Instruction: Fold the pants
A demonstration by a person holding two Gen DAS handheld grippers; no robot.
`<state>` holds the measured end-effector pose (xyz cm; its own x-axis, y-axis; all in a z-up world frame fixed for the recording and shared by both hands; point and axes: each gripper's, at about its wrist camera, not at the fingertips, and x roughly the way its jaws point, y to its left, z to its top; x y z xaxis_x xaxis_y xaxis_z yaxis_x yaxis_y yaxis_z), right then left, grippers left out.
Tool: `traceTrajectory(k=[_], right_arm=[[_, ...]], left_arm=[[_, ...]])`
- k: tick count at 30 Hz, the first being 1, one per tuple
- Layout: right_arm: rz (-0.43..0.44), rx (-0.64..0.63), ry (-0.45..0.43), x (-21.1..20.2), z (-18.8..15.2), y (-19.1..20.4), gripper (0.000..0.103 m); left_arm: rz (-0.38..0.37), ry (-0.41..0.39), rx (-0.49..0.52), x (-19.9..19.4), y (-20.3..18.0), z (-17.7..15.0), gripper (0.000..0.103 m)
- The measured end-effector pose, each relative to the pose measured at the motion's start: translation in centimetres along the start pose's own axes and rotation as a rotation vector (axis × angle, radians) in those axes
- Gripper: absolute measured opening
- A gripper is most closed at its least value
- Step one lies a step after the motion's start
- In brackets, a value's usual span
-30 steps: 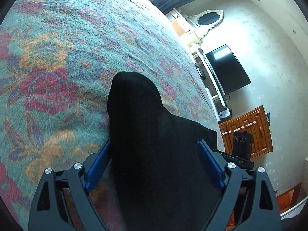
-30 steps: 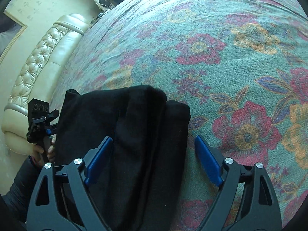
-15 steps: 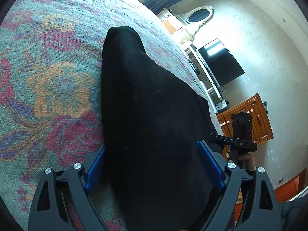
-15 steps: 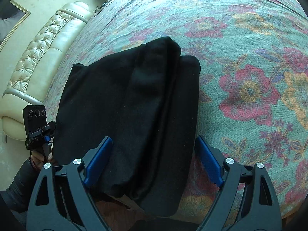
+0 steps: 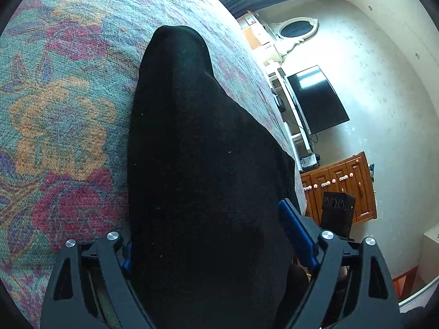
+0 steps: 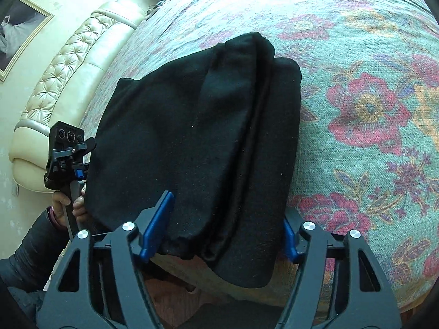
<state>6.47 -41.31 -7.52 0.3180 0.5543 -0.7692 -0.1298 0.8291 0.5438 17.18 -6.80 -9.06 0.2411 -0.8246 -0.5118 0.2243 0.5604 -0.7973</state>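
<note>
In my left wrist view the black pants (image 5: 208, 181) fill the middle of the frame, lying on the bed (image 5: 55, 104). The left gripper (image 5: 219, 244) has its fingers apart, closing around the cloth at lower centre.

In my right wrist view the folded pants (image 6: 197, 142) lie at the bed's (image 6: 356, 54) edge, centre-left. The right gripper (image 6: 227, 227) fingers, apart, are closing around the near hem.

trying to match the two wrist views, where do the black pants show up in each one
Left wrist: the black pants fill the centre, from upper middle to the bottom edge, between the closing left hand-held gripper jaws.
Right wrist: the pants lie centre-left, near end between the closing right hand-held gripper jaws.
Shared landmark: the floral bedspread.
</note>
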Motion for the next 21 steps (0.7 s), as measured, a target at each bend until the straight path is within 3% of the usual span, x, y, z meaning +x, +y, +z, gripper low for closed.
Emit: traceTrajectory(k=[2,4,7,16,21], right_arm=[[0.003,-0.002,-0.003,0.1,0.0,0.1,0.066],[0.015,0.002,-0.007,-0.2,-0.3,-0.1,0.066],[0.02,-0.002,-0.013,-0.5,-0.6,-0.2,0.064],[0.075,0.022,-0.042,-1.4,-0.7,-0.7,0.039],[0.055,0.014,-0.061,-1.2,-0.6,-0.1,0.036]], left_arm=[[0.021,0.016,-0.007,-0.1,0.6,0.0,0.051],[-0.006,0.029,-0.044,-0.4,1.8,0.0,0.046],[-0.01,0.039,-0.031,-0.5,2.1,-0.4,0.041],[0.032,0.019,0.018,-0.8,1.2,-0.8,0.035],[0.038,0.019,0.015,-1.0,1.6,-0.9,0.034]])
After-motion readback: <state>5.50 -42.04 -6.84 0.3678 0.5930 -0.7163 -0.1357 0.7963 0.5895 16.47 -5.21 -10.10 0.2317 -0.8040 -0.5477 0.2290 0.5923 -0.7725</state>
